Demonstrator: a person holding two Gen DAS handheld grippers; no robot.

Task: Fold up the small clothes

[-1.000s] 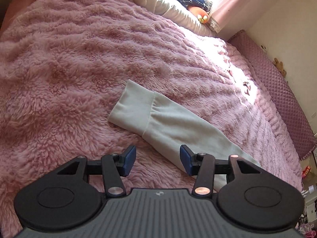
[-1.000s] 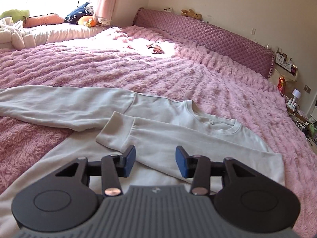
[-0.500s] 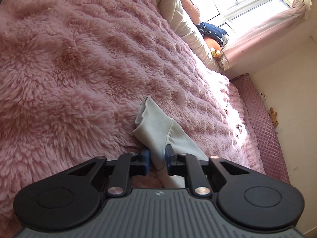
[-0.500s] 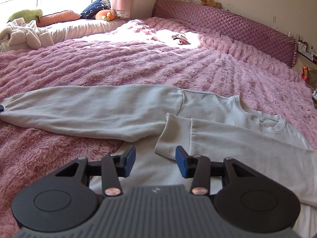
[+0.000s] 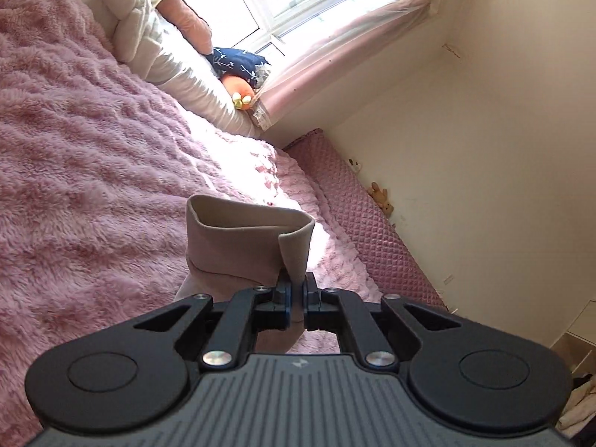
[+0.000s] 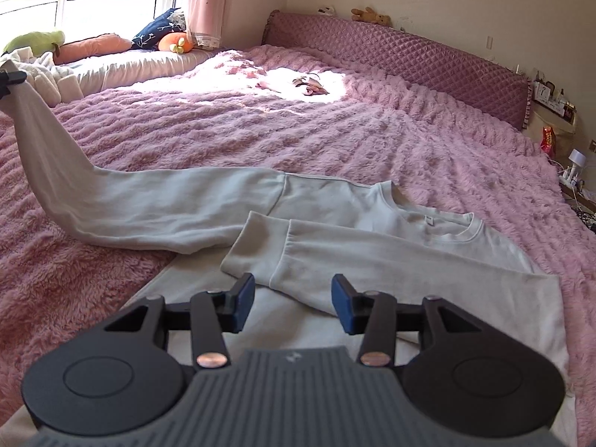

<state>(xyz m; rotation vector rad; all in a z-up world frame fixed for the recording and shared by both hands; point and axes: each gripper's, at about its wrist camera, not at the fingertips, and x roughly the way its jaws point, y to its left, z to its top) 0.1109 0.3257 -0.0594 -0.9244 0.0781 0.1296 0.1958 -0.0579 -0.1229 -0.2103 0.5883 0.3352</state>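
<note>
A pale grey sweatshirt (image 6: 372,231) lies flat on the pink fluffy blanket (image 6: 335,134). One sleeve (image 6: 372,257) is folded across its chest. My left gripper (image 5: 296,290) is shut on the cuff of the other sleeve (image 5: 238,246) and holds it raised off the bed. In the right wrist view that sleeve (image 6: 111,197) rises to the upper left, where the left gripper (image 6: 9,80) shows at the frame edge. My right gripper (image 6: 293,303) is open and empty, hovering over the lower body of the sweatshirt near the folded cuff.
A quilted purple headboard (image 6: 409,59) runs along the far side with small plush toys (image 6: 368,15) on top. Pillows and soft toys (image 6: 111,44) lie under the window. A small item (image 6: 309,83) lies in the sunlit patch. Cables and bottles (image 6: 558,141) sit at the right.
My left gripper closed on the sleeve cuff and lifted it off the blanket, tilting up toward the window. My right gripper stayed open and shifted slightly over the sweatshirt.
</note>
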